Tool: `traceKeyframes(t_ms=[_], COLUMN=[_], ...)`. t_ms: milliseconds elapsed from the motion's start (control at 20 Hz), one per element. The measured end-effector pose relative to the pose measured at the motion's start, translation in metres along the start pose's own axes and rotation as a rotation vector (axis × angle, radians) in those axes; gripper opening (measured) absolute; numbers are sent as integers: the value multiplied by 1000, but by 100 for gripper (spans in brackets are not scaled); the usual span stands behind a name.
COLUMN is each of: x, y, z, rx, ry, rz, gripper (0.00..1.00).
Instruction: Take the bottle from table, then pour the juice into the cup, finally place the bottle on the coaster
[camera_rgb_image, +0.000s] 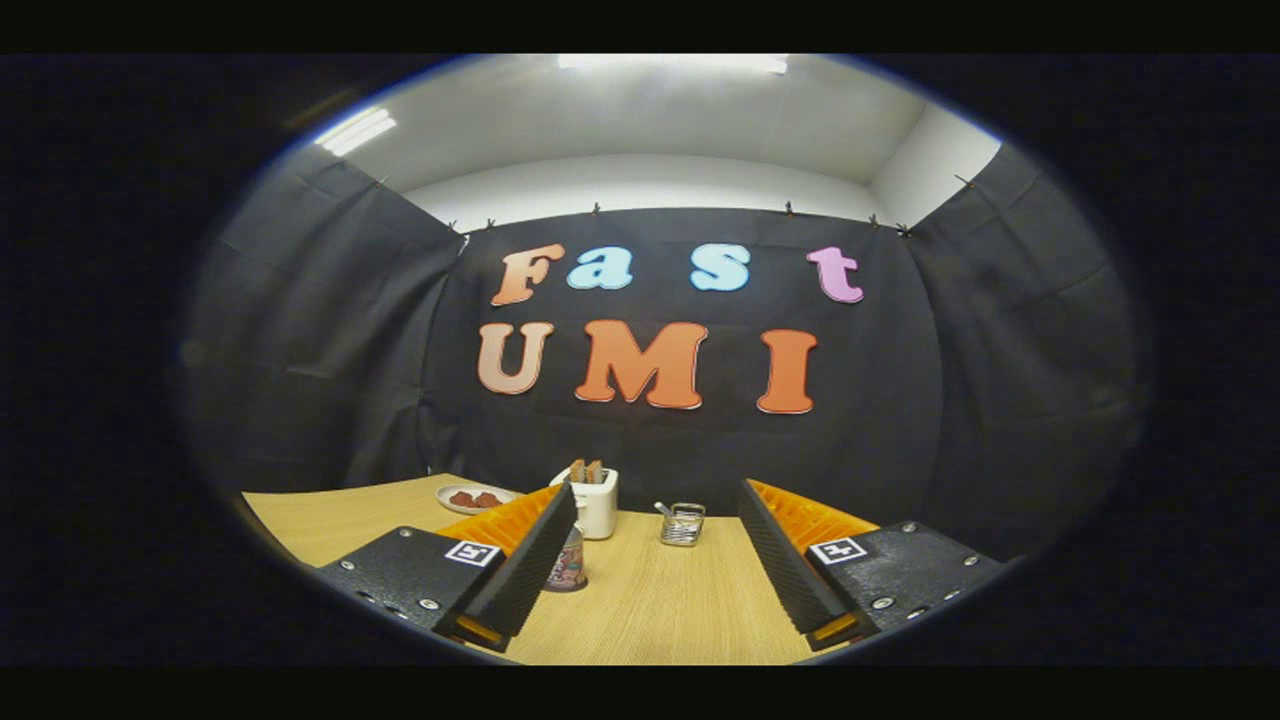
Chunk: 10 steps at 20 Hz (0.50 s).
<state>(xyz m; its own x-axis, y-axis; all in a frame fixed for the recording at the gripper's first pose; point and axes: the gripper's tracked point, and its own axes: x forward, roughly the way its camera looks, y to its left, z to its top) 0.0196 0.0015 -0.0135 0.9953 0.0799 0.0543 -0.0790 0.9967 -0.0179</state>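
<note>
Two gripper (655, 560) fingers spread wide, holding nothing, bottle (568, 563) standing upright by the left finger, toaster (596, 497) holding toast, small wire basket (682, 524), plate (474, 497) with brown food

The claw (655, 560) is showing two long fingers with black ribbed inner pads (525, 570) and orange ridged backs. Each finger is growing out of a flat black block studded with small silver screws along its edges. A white square tag with a black pattern is sitting on top of each block, close to where the orange plastic begins. A thin strip of orange is peeking out under the near end of each black pad. The fingers are standing wide apart over the desk (650, 600), nothing pressed between them.
</note>
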Motion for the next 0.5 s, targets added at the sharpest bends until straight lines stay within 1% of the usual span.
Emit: traceKeyframes(t_ms=[150, 350, 500], x=[-4, -2, -1], y=[3, -15, -17], z=[-3, -6, -15], rx=[52, 44, 38], ry=[9, -15, -9], rz=[22, -26, -45], gripper=[97, 97, 97])
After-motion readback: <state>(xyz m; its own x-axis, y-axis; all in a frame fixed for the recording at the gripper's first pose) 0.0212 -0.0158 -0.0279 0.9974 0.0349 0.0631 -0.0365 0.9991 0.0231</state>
